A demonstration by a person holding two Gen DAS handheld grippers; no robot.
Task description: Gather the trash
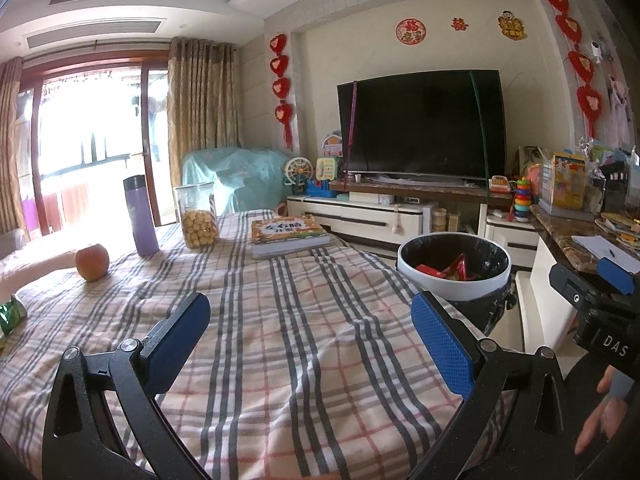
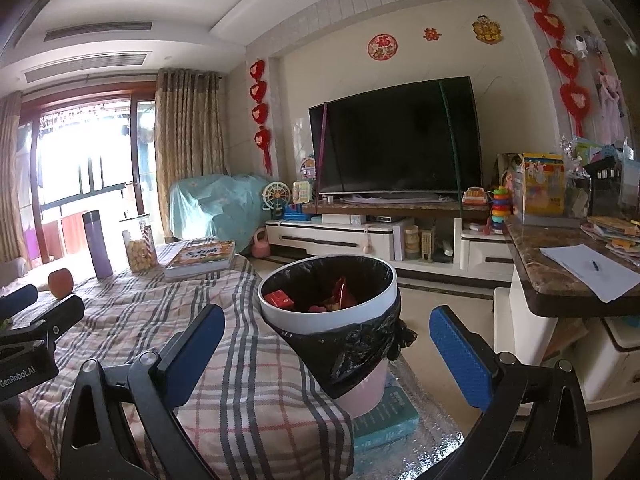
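Note:
A white bin (image 1: 456, 286) lined with a black bag stands beside the table's right edge; it also shows in the right wrist view (image 2: 320, 320). Red wrappers (image 2: 340, 294) lie inside it. A green snack packet (image 1: 10, 314) lies at the table's left edge. My left gripper (image 1: 312, 336) is open and empty above the plaid tablecloth (image 1: 280, 320). My right gripper (image 2: 328, 350) is open and empty, just in front of the bin, over the table's corner.
On the table stand an apple (image 1: 92, 262), a purple flask (image 1: 140, 216), a cookie jar (image 1: 198, 214) and a book (image 1: 286, 234). A TV stand (image 2: 360, 236) lies beyond. A marble counter (image 2: 560, 280) with paper is at right.

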